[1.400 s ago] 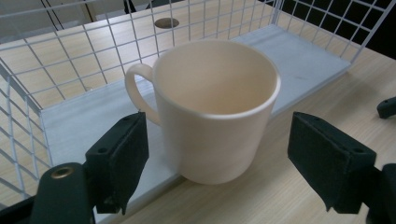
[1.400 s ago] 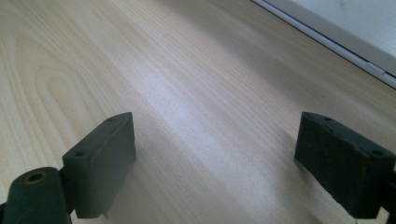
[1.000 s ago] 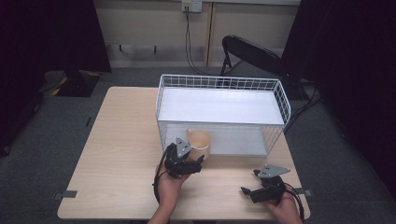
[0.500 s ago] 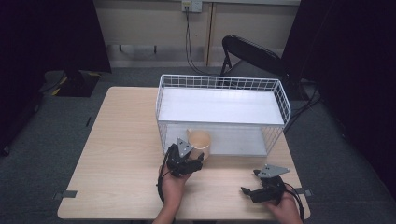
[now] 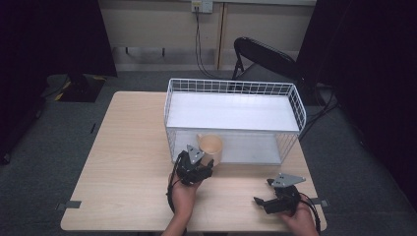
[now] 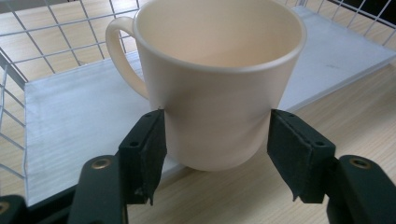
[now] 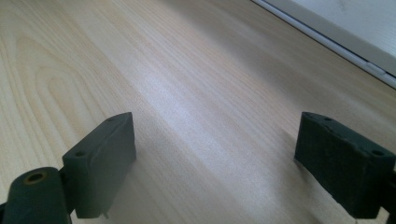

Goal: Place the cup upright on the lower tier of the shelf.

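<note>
Change since a second ago: I see the left gripper [image 5: 209, 166] nudged slightly toward the mug [image 5: 211, 147]; its jaws have just been closing, with the mug between them. The right gripper [image 5: 259, 202] has not shifted.
Left fingers: apart, flanking the mug's lower body. The left pad [image 6: 154, 148] looks to be just at the wall and the right pad [image 6: 288, 150] a sliver off, though I cannot be sure of contact from this angle. I judge no firm clamp yet.
Right fingers: wide apart over bare table [image 7: 140, 70], holding nothing.
Mug position: on the white liner [image 6: 70, 121] at the front edge of the wire basket [image 5: 169, 108], left of its middle, base slightly overhanging toward the table.
Mug orientation: upright, long axis vertical, mouth up; handle [image 6: 119, 51] points to the left in the left gripper view and slightly away.
Progress: approach done, jaws aligned. Left to do, in my judgement: finish the squeeze, lift, move the mug.
</note>
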A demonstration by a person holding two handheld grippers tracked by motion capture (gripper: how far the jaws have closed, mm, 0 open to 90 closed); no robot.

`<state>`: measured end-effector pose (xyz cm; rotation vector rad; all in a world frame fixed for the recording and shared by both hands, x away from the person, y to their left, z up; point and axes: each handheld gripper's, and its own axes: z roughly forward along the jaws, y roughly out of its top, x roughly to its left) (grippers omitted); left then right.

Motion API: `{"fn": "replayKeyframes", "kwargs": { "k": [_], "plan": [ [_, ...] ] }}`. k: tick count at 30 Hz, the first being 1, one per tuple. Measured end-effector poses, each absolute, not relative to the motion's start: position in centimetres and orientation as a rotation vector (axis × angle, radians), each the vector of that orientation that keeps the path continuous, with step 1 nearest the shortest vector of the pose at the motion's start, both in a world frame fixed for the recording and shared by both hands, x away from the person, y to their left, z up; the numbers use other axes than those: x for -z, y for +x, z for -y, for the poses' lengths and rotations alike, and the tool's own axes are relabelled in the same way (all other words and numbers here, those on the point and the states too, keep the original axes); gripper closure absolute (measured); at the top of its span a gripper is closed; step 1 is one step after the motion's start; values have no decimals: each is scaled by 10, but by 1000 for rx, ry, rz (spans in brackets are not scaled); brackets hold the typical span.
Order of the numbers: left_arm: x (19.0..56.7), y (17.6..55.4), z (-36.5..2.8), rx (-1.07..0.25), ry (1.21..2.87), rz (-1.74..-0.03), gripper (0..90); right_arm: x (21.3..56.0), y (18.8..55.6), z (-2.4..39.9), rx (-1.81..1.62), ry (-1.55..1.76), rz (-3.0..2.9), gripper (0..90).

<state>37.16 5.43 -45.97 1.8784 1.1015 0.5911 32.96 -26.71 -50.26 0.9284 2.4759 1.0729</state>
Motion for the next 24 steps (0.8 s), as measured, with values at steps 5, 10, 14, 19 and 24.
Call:
{"fn": "replayKeyframes", "kwargs": {
  "k": [5, 10, 14, 19, 24],
  "plan": [
    [458, 372, -53, -590, 1876, -1112, 431, 503, 330, 267, -1073, 929, -2476, 117],
    [458, 372, -52, -597, 1870, -1108, 446, 503, 330, 267, -1073, 928, -2476, 117],
    [458, 372, -52, -605, 1875, -1101, 479, 503, 330, 267, -1073, 928, -2476, 117],
    [457, 373, -51, -603, 1877, -1104, 503, 503, 330, 267, -1073, 929, -2476, 117],
    [458, 373, -50, -598, 1873, -1110, 519, 503, 330, 267, -1073, 929, -2476, 117]
  ]
}}
